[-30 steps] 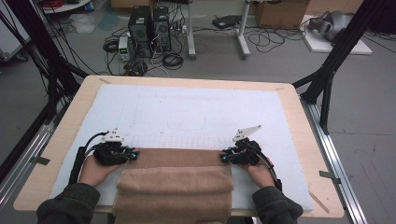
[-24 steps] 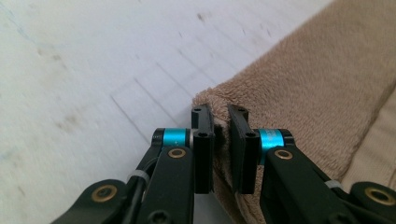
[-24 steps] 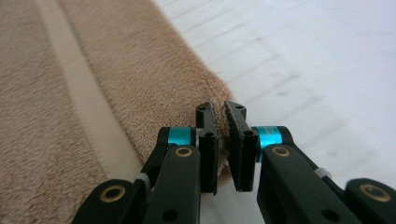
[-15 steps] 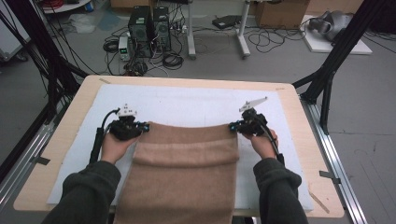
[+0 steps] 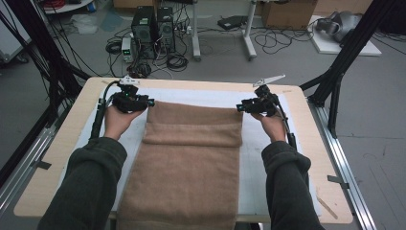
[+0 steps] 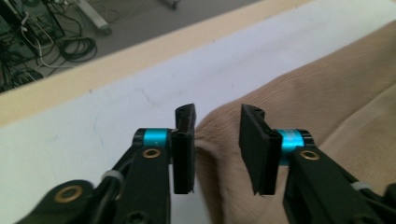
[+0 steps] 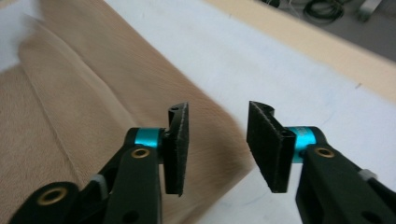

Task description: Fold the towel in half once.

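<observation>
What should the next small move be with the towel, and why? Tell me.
Probably draw both hands back off the towel. The left gripper and right gripper have just been opening, pads apart, with the far corners lying flat on the white mat.

Light is dim and even over my surface (image 5: 297,143); my close views look soft, blurred at the towel (image 7: 70,116).

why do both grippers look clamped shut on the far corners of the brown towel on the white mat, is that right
Not quite: the fingers are open. Both gripper views show the left gripper and right gripper with jaws apart, having just been opening, released from the brown towel. It does lie on the white mat.
</observation>
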`<state>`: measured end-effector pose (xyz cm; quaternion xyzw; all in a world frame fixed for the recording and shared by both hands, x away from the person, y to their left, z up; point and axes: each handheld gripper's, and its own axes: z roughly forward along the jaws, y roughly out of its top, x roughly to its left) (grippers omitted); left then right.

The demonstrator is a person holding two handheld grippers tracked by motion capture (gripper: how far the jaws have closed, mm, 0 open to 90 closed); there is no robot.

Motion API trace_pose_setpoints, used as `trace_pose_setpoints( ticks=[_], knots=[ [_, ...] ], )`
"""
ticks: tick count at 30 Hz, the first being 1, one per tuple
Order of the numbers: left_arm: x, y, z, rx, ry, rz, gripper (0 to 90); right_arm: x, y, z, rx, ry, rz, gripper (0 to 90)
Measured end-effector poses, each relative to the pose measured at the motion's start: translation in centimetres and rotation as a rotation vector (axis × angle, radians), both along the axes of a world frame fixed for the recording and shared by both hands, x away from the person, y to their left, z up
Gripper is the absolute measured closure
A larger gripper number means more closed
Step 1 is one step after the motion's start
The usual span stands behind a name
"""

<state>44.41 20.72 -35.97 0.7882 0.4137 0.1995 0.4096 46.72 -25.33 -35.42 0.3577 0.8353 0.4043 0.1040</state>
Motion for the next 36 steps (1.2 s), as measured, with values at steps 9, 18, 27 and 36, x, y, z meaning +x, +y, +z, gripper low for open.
trace_pose_setpoints(
  ticks=[9,18,27,36],
  knots=[
    [-2.6,1.3,-4.0,0.003,0.067,-0.074,61.3,-3.3,1.2,-3.2,-0.021,-0.023,0.03,56.1],
    [-3.1,0.3,-6.9,0.072,0.121,-0.14,62.4,-4.4,1.7,-7.4,-0.092,0.059,0.042,59.0],
    [-4.0,0.1,-6.4,0.084,0.071,-0.144,85.5,-5.6,2.1,-7.1,-0.066,0.032,0.089,82.9],
    [-8.0,1.8,-4.1,-0.041,-0.039,-0.157,85.9,-9.3,1.6,-3.6,0.046,-0.068,0.153,83.0]
  ],
)
